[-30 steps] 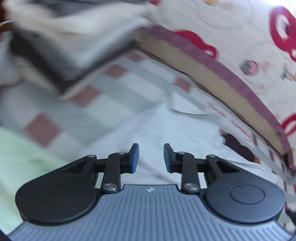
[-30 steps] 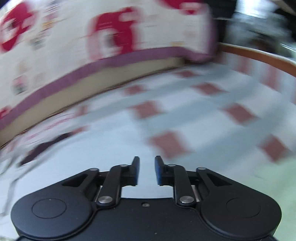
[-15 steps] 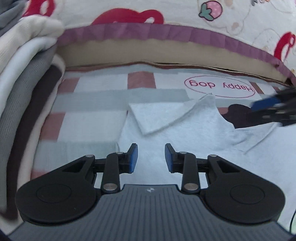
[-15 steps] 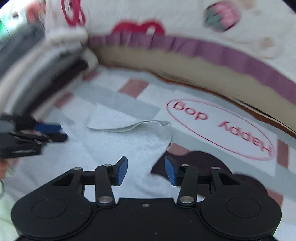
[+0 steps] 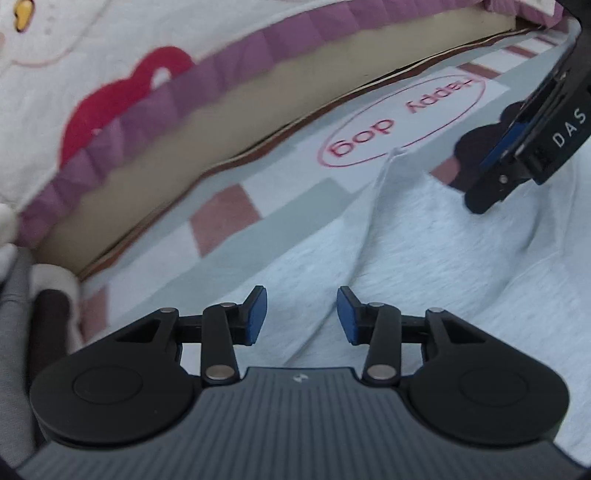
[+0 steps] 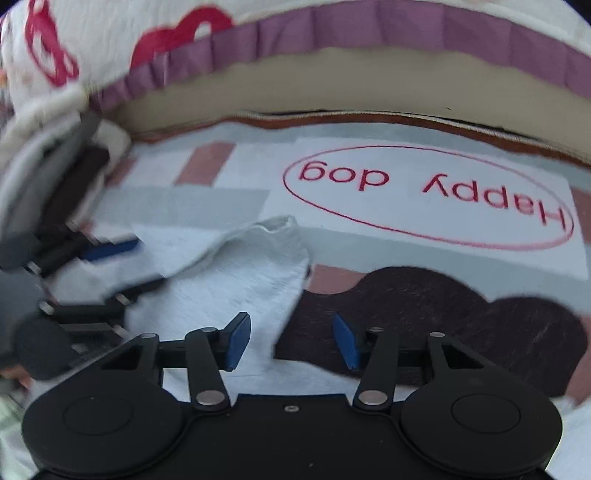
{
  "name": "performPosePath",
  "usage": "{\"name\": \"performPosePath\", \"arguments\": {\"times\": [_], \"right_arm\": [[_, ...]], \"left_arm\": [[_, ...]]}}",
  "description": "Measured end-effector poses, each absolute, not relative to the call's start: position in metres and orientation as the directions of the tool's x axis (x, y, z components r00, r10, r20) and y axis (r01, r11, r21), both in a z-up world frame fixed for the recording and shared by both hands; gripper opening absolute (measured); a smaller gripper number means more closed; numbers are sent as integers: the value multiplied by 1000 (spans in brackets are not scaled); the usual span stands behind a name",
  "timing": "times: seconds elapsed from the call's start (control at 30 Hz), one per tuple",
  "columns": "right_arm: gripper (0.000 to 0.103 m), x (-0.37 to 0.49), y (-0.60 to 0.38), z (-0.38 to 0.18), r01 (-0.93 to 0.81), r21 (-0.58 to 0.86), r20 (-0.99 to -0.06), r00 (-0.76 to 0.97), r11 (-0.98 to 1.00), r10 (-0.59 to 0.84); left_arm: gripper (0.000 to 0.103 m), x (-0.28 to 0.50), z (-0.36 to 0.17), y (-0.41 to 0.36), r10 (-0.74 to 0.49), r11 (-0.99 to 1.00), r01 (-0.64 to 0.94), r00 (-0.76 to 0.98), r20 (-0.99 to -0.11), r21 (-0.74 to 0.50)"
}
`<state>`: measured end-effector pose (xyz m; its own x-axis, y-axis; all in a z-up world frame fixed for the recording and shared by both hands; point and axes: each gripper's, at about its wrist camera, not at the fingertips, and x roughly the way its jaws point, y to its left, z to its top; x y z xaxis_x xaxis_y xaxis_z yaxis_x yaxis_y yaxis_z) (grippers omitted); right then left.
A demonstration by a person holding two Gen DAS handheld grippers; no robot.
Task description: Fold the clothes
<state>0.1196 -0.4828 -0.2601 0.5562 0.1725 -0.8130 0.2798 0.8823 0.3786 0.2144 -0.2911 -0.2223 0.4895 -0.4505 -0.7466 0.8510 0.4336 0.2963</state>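
A pale grey garment (image 5: 424, 251) lies rumpled on the checked bed sheet (image 5: 229, 218), one corner raised toward the "Happy dog" print (image 5: 402, 129). My left gripper (image 5: 301, 319) hovers open just above the garment's left part, nothing between its blue pads. In the right wrist view the same garment (image 6: 236, 280) shows a folded-over flap. My right gripper (image 6: 290, 345) is open over the garment's right edge, where it meets a dark brown patch (image 6: 424, 317) on the sheet. Each gripper appears in the other's view: the right gripper (image 5: 517, 147) at the far right, the left gripper (image 6: 88, 273) blurred at the left.
A stack of folded clothes (image 6: 48, 177) in white, grey and dark tones stands at the left. A cushioned headboard with a purple ruffle (image 6: 369, 33) and a red-and-white print runs along the far side of the bed.
Both grippers have moved closer to the garment and lower, and both jaws have opened wider. The left view has swung right, so the clothes stack has slid nearly out of frame.
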Motion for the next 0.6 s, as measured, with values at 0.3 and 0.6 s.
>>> {"name": "performPosePath", "arguments": {"times": [0.3,0.6], "right_arm": [[57,81,-497,-275,417,759,-619,700,500,356],[60,56,-503,-282,430,804,-580,720,410,381]], "left_arm": [[2,231,-233,-308,-463,462,846,486,-741,266],[1,216,-179,-262,-619,519,848,457,-639,104]]}}
